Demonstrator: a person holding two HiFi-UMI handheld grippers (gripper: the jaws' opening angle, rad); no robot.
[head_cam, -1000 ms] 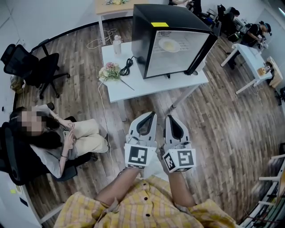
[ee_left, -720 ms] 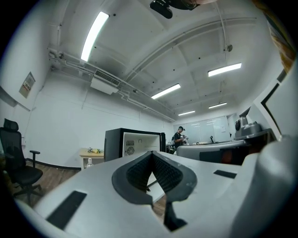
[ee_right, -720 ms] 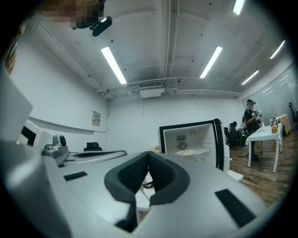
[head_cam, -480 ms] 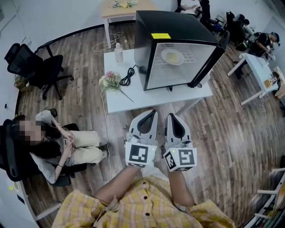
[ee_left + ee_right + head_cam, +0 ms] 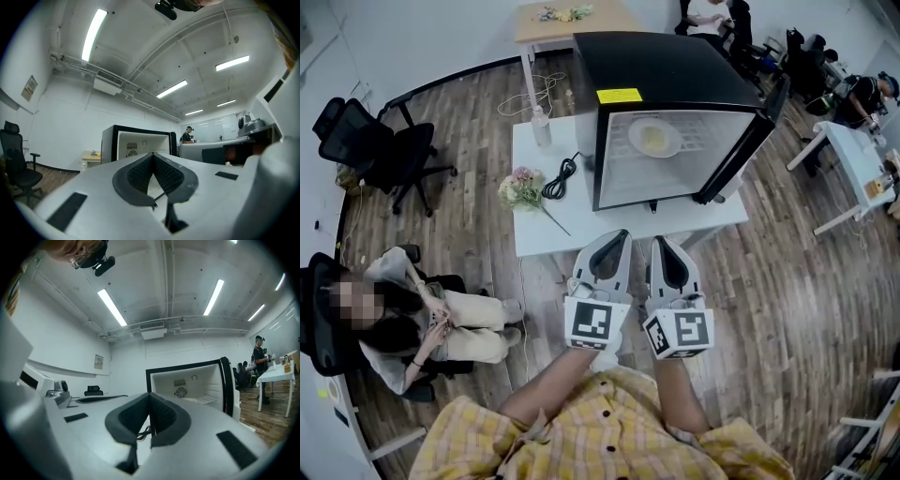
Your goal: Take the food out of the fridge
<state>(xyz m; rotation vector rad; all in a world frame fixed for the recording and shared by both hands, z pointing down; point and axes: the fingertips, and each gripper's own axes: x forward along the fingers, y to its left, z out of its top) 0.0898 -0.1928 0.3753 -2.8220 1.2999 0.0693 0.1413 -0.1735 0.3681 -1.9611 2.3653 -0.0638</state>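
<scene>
A black mini fridge (image 5: 670,70) stands on a white table (image 5: 544,234) with its door (image 5: 750,131) swung open to the right. Inside, a white plate of pale food (image 5: 654,138) rests on a shelf. My left gripper (image 5: 622,236) and right gripper (image 5: 657,246) are side by side, level, just short of the table's near edge, both shut and empty. The left gripper view shows my left gripper (image 5: 153,154) aimed at the fridge (image 5: 140,143). In the right gripper view my right gripper (image 5: 150,394) faces the fridge's (image 5: 192,385) white interior.
On the table's left part lie a flower bunch (image 5: 521,187), a black cable (image 5: 561,175) and a bottle (image 5: 542,127). A seated person (image 5: 412,319) is at the left, with an office chair (image 5: 380,145) behind. Other desks and people stand at the right.
Both grippers have moved forward together toward the table. The fridge and table now sit closer and larger in the head view.
</scene>
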